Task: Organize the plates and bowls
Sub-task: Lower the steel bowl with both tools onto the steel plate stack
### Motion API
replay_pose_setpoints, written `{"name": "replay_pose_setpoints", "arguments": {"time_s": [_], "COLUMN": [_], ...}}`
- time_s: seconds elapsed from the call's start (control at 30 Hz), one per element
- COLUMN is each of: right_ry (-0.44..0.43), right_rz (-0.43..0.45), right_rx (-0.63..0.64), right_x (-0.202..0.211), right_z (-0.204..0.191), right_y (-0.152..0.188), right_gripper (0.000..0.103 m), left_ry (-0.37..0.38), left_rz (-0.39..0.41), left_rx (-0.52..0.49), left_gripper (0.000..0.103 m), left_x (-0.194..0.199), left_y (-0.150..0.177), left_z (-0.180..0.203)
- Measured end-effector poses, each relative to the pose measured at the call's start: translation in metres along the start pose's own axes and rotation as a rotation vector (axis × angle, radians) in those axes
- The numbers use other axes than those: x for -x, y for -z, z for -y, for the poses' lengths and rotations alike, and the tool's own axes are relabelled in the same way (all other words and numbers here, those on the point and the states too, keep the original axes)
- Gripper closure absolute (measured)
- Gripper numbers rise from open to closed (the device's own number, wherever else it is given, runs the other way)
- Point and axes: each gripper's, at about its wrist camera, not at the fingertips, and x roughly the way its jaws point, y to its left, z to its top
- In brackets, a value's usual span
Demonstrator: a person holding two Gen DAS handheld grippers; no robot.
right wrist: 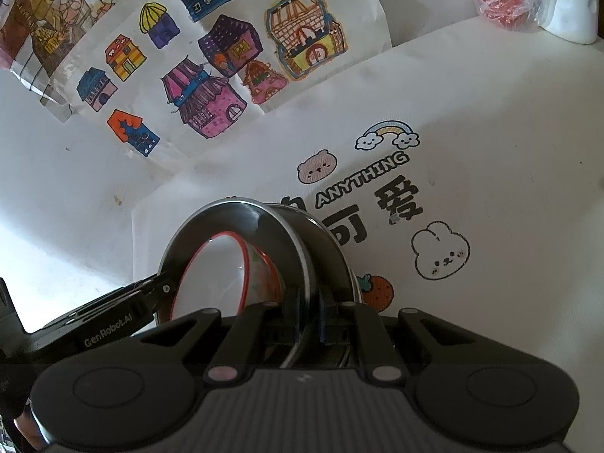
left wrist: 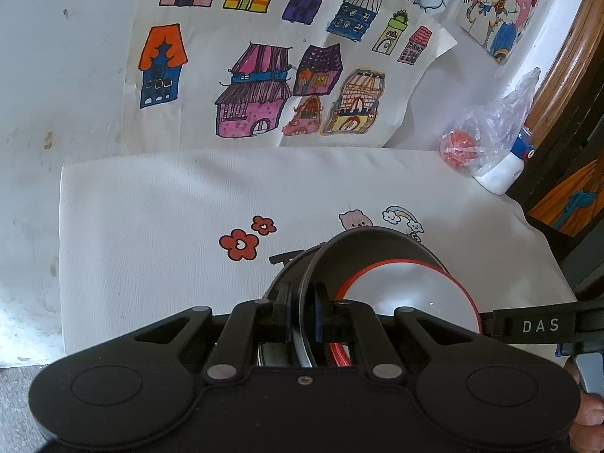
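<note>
Above the white printed cloth (right wrist: 490, 120) on the worktop, both grippers grip the rim of a steel bowl (left wrist: 362, 253): left gripper (left wrist: 303, 315) and right gripper (right wrist: 309, 313), jaws clamped. A red-rimmed white bowl (right wrist: 215, 275) apparently nests inside.

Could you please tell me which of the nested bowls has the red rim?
The white bowl, innermost in the stack; the metal bowls around it have plain steel rims. Both tongs clamp the metal rim.

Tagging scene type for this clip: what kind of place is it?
Likely a home, perhaps a child's desk: child-style house drawings on the wall, a cartoon-printed white mat, and a steel bowl gripped by both grippers.
</note>
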Motion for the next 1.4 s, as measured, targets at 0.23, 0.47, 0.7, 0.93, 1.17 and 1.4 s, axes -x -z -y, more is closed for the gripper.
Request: {"name": "replay_pose_setpoints", "arguments": {"time_s": [0.23, 0.47, 0.7, 0.93, 1.17, 1.4], "right_ry": [-0.006, -0.008, -0.014, -0.019, -0.017, 0.000], "right_rz": [0.008, 0.001, -0.003, 0.006, 0.034, 0.081], "right_rx": [0.003, 0.009, 0.002, 0.005, 0.032, 0.058], "right_x": [-0.002, -0.002, -0.003, -0.002, 0.001, 0.008], "right_z": [0.001, 0.002, 0.002, 0.003, 0.003, 0.004], "right_y": [-0.004, -0.003, -0.003, -0.002, 0.000, 0.005], "right_gripper": [0.090, 0.090, 0.090, 0.090, 0.090, 0.085], "left_ry": [-0.006, -0.008, 0.003, 0.004, 0.006, 0.005], "left_rz": [0.015, 0.024, 0.016, 0.019, 0.026, 0.028], "left_rx": [-0.005, -0.009, 0.006, 0.009, 0.021, 0.021], "left_gripper": [0.094, 0.094, 0.094, 0.093, 0.093, 0.092], "left_x": [-0.001, -0.002, -0.002, -0.002, -0.001, 0.001], "left_y": [-0.002, -0.004, -0.003, -0.002, 0.000, 0.002], "left_z": [0.000, 0.001, 0.000, 0.000, -0.002, -0.002]}}
